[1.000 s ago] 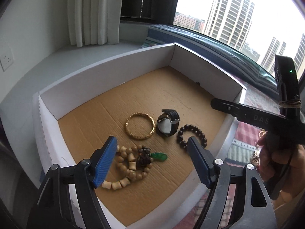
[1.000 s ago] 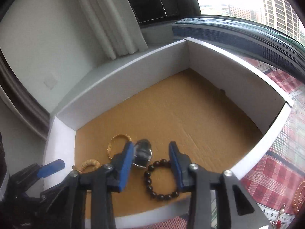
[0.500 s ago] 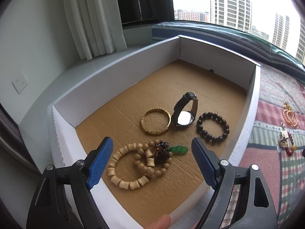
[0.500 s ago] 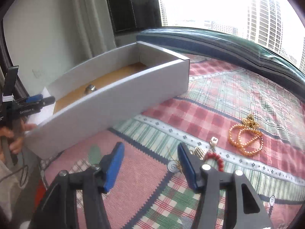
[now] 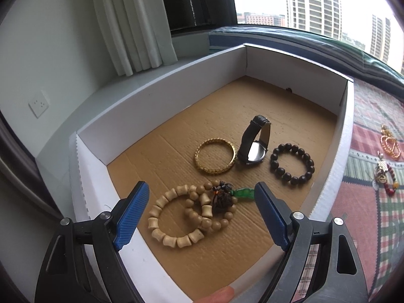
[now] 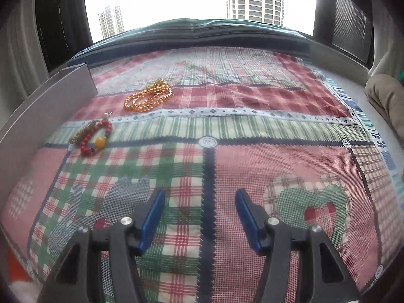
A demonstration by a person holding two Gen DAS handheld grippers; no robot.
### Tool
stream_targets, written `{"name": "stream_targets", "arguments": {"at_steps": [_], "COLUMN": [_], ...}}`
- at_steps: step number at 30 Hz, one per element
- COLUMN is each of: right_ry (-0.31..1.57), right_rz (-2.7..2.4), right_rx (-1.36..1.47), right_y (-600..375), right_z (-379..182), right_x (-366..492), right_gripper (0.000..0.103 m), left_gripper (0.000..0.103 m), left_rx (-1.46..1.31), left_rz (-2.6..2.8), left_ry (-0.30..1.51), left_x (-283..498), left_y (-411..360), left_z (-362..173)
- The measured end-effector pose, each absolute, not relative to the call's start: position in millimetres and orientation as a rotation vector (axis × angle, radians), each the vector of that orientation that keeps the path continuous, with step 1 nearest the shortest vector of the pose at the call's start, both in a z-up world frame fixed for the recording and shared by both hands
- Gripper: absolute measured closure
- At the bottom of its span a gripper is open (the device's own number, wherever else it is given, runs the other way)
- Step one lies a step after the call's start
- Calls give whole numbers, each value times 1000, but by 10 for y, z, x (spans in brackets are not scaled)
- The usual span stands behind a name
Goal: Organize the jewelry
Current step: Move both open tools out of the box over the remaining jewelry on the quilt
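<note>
Right wrist: right gripper (image 6: 200,218) gaping above quilt (image 6: 227,151)

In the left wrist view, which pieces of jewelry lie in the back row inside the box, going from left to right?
Gold bangle → watch → black bead bracelet, all on the cardboard floor of the box.
</note>
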State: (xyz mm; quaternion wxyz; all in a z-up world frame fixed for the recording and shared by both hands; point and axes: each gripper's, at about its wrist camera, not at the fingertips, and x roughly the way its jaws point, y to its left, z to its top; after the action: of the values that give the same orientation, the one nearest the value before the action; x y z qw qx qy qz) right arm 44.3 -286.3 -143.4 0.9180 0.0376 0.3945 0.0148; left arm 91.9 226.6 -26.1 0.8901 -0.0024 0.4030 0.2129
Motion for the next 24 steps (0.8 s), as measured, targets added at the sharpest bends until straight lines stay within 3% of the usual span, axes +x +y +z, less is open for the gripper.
{"name": "stream_targets", "arguments": {"at_steps": [4, 6, 11, 16, 24], "right_ry": [821, 836, 826, 829, 868], "right_rz": [42, 33, 27, -9, -21], "right_rx": [93, 88, 36, 1, -32], "right_y": [-2829, -2775, -2708, -2696, -2638], "right_z": [-1478, -1477, -1427, -1434, -1543], "right_x": [494, 526, 530, 586, 744], "right_gripper": [43, 22, 21, 21, 21], "left_gripper": [9, 7, 1, 1, 1], "left_rx": [-7, 0, -57, -130, 23], "left_rz": [517, 553, 463, 153, -126], "left_ry": [749, 673, 553, 661, 861], "left_x": [820, 704, 464, 502, 899], "left_y": [2240, 2170, 1841, 1330, 280], "left_z": [-91, 65, 397, 293, -464]}}
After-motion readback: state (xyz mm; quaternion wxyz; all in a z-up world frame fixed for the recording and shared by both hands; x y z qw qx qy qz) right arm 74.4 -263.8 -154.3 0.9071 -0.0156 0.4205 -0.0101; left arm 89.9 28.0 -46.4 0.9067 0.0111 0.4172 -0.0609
